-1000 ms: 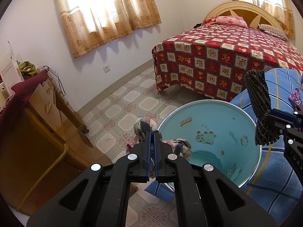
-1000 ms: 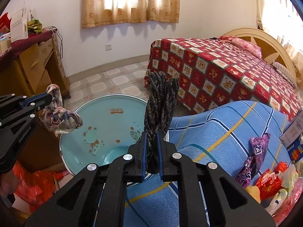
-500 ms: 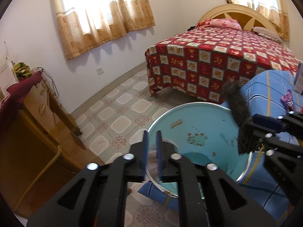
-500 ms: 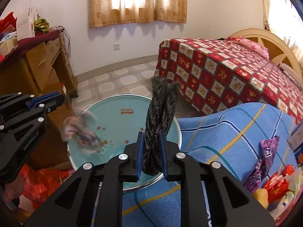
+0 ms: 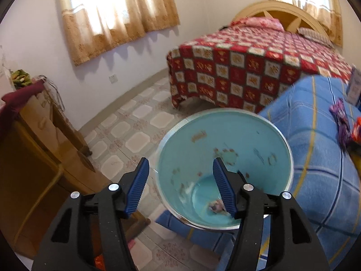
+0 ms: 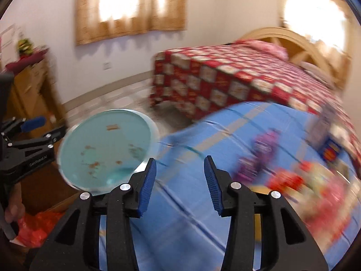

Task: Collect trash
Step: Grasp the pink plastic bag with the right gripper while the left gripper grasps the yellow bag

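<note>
A light blue bin (image 5: 225,140) with rust spots stands on the floor beside the blue striped cloth (image 5: 315,149). A crumpled scrap (image 5: 215,206) lies at its bottom. My left gripper (image 5: 180,185) is open and empty over the bin's near rim. My right gripper (image 6: 179,180) is open and empty over the blue cloth (image 6: 191,225), right of the bin (image 6: 103,151). A purple wrapper (image 6: 259,155) and red and pink wrappers (image 6: 300,183) lie blurred on the cloth to the right. The left gripper (image 6: 29,135) shows at the left edge.
A bed with a red checked cover (image 5: 248,67) stands behind the bin. A wooden desk (image 5: 33,158) stands at the left. A red plastic bag (image 6: 36,225) lies on the floor at lower left. A box (image 6: 325,135) stands on the cloth at the right.
Both grippers have opened. The patterned scrap fell from the left gripper into the bin. The dark braided rope has left the right gripper, which swung right toward the wrappers.
</note>
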`<state>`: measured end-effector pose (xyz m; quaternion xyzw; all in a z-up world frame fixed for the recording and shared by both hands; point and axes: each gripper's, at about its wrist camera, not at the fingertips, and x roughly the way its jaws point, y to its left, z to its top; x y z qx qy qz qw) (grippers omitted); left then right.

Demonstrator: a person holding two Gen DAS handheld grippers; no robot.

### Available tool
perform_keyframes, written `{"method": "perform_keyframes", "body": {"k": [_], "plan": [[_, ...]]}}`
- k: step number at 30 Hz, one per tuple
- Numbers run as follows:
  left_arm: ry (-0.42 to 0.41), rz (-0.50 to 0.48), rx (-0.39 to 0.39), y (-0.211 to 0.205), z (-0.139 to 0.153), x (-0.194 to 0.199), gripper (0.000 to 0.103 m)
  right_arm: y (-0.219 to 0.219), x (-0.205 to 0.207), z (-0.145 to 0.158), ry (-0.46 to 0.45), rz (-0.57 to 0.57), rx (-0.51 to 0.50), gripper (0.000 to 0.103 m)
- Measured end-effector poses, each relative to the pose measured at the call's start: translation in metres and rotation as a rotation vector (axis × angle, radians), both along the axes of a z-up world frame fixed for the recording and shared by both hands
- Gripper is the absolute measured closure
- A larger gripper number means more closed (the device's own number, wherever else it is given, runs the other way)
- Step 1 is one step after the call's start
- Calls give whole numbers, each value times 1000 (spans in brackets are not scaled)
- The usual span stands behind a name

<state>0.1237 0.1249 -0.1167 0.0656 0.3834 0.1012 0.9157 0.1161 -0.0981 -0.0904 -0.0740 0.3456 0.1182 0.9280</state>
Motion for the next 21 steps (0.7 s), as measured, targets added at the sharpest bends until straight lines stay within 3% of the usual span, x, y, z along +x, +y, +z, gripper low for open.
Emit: {"method": "perform_keyframes", "body": {"k": [5, 10, 21], "plan": [[55, -76, 7, -31, -20, -7, 45, -83, -43, 6, -43, -245, -21, 38], [49, -129, 36, -53, -22, -18, 43, -139, -57, -12, 20, -390, -26, 37], [51, -186, 55, -84, -22, -22, 43, -214, -97, -19, 52, -515, -35, 37]]}}
